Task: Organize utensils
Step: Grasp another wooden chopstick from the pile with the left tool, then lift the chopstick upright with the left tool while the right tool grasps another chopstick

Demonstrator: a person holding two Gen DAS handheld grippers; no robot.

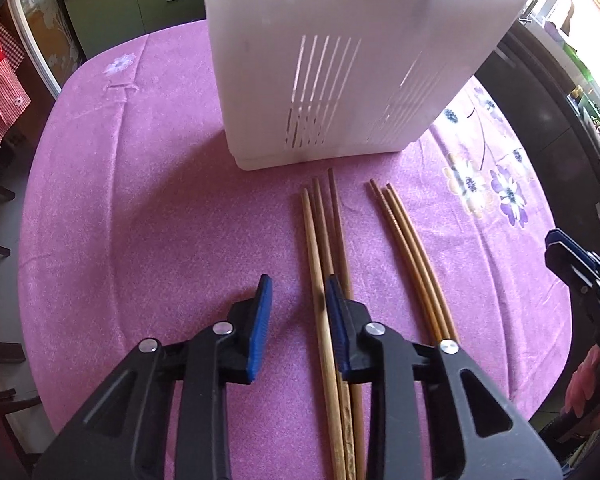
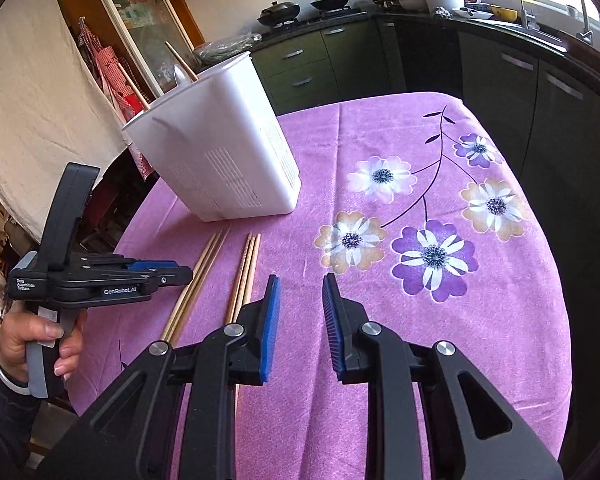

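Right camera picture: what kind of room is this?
Most likely a home kitchen: pans on a stove, green cabinets, and a sink tap by the window, behind a table with a flowery purple cloth.

The white holder's point(image 1: 340, 60) top is cut off by the frame; black arms cover the chopsticks' point(image 1: 332, 280) near ends.

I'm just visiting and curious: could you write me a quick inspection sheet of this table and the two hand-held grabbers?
Surface: purple flowered tablecloth, bare apart from the items below.
Job's things: white slotted holder standing upright, some utensils inside; two chopstick bundles, left bundle and right bundle, lying flat before it.
Clutter: nothing seen.
Grippers: left gripper and right gripper both slightly open, holding nothing.
Cables: nothing seen.
Surroundings: green kitchen cabinets, stove with pans, sink.
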